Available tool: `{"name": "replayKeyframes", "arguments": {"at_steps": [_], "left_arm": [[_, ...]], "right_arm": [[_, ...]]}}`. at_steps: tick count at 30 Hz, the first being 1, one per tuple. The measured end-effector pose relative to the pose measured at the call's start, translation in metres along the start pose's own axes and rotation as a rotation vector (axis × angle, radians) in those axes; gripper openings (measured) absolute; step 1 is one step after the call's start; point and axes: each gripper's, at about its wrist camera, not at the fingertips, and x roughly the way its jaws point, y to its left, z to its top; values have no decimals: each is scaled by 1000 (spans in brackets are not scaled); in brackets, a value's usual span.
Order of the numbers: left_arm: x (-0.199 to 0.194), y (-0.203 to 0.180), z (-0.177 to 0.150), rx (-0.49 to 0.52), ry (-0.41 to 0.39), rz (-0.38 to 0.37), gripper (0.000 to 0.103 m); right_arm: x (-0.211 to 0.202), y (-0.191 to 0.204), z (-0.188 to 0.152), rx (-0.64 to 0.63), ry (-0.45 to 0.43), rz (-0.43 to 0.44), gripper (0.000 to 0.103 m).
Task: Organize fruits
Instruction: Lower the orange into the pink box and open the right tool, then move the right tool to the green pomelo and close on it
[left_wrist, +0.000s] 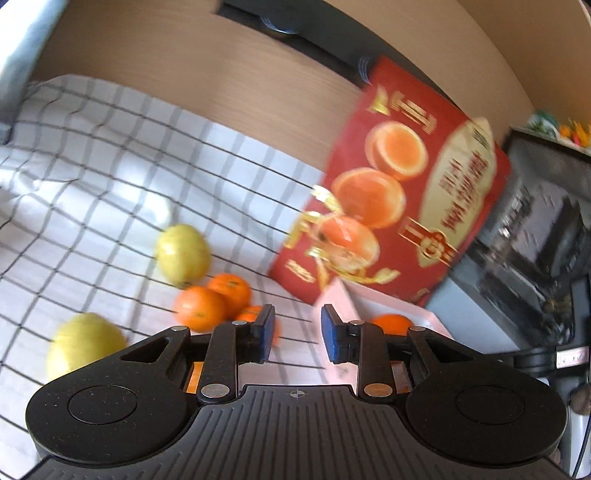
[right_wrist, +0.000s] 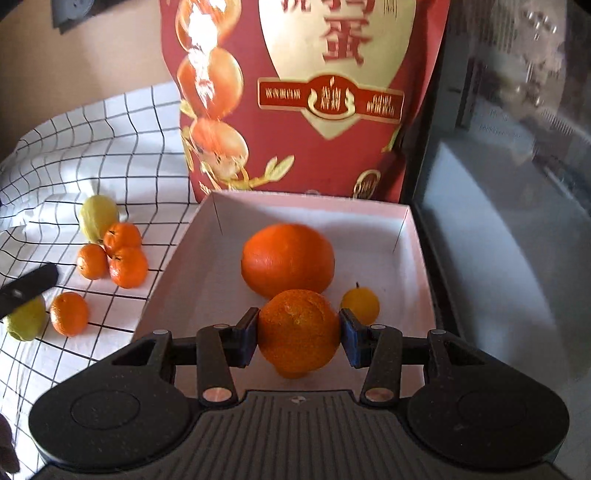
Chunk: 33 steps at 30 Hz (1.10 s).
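My right gripper is shut on a bumpy orange and holds it over the near part of the white box. In the box lie a large orange and a small yellow fruit. My left gripper is open and empty above the checked cloth, beside the box's edge. On the cloth lie several small oranges and two yellow-green fruits. An orange shows behind my left gripper's right finger.
The red box lid with printed oranges stands upright behind the white box, also seen in the left wrist view. A dark glass-fronted cabinet is on the right. A wooden wall is behind the checked cloth.
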Motion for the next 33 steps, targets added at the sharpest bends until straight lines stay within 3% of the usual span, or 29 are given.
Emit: {"name": "replayKeyframes", "arguments": {"at_steps": [2,6,8,10,12,15,21,28,33], "left_arm": [[-6,14,2,-28,-11,18,31],[-28,41,5,-73,-88,55,31],[-41,53,5,-101,-156,69,31],[-52,66,0,-124,-227,82,31],[-60,78,-2,-167,-238,114,31],[-72,87,-1,-212,-303,104,31],[-60,86,0,-211,-235,106,31],[-52,80,-4,-182,-189,66,31],[-49,78,-5,-165,-182,76,31]], "right_arm": [[1,2,0,-7,-13,-16,61],[-12,11,5,-50,-87,-60,65],[-21,20,6,-69,-132,-54,73],[-32,31,6,-82,-177,-33,74],[-38,46,5,-107,-211,-1,75],[-42,72,1,-130,-213,90,75],[-17,117,-11,-112,-125,300,75],[17,159,-27,-171,-93,343,75],[48,174,-33,-172,-28,345,74]]}}
